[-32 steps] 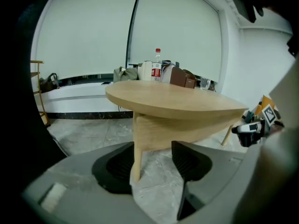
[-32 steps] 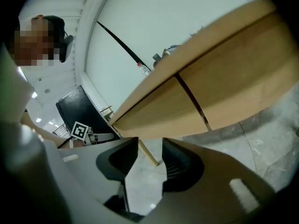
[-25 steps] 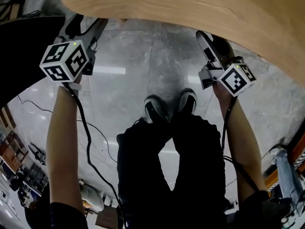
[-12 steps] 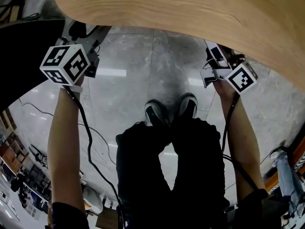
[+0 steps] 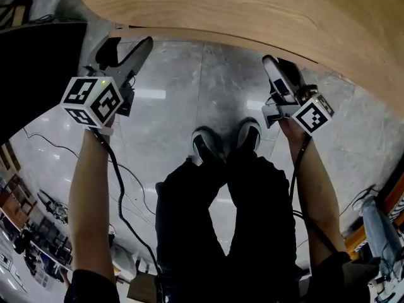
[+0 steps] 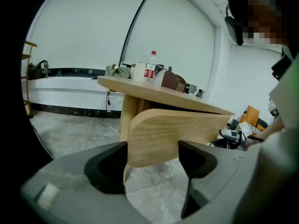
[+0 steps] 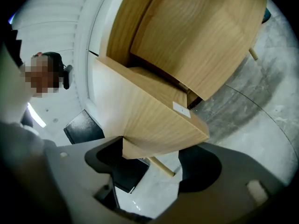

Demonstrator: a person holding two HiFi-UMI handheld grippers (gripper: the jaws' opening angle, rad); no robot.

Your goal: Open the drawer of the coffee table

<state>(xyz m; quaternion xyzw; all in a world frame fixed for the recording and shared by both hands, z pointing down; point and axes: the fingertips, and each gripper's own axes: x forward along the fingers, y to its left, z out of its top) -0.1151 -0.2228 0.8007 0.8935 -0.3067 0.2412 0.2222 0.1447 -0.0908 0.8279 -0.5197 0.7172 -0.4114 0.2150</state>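
Note:
The coffee table's wooden top (image 5: 252, 11) fills the upper edge of the head view. In the left gripper view its curved wooden drawer front (image 6: 173, 134) stands out from under the top (image 6: 154, 94). The drawer's box (image 7: 140, 111) juts out of the table body (image 7: 201, 36) in the right gripper view. My left gripper (image 5: 128, 45) (image 6: 153, 160) is open just short of the table edge, with the drawer front seen beyond its jaws. Open at its widest, my right gripper (image 5: 281, 68) (image 7: 152, 164) has the drawer's lower corner in the gap between its jaws, untouched by the pads.
A bottle (image 6: 150, 71) and small boxes stand on the table top. The floor (image 5: 189, 93) is grey marble, with my shoes (image 5: 205, 144) between the grippers and black cables (image 5: 120, 188) trailing left. A black slab (image 7: 84, 127) lies on the floor beside a thin wooden table leg (image 7: 161, 166).
Both grippers have drawn back from under the table edge toward me since half a second ago. The right gripper's jaws, hidden under the edge then, now show fully.

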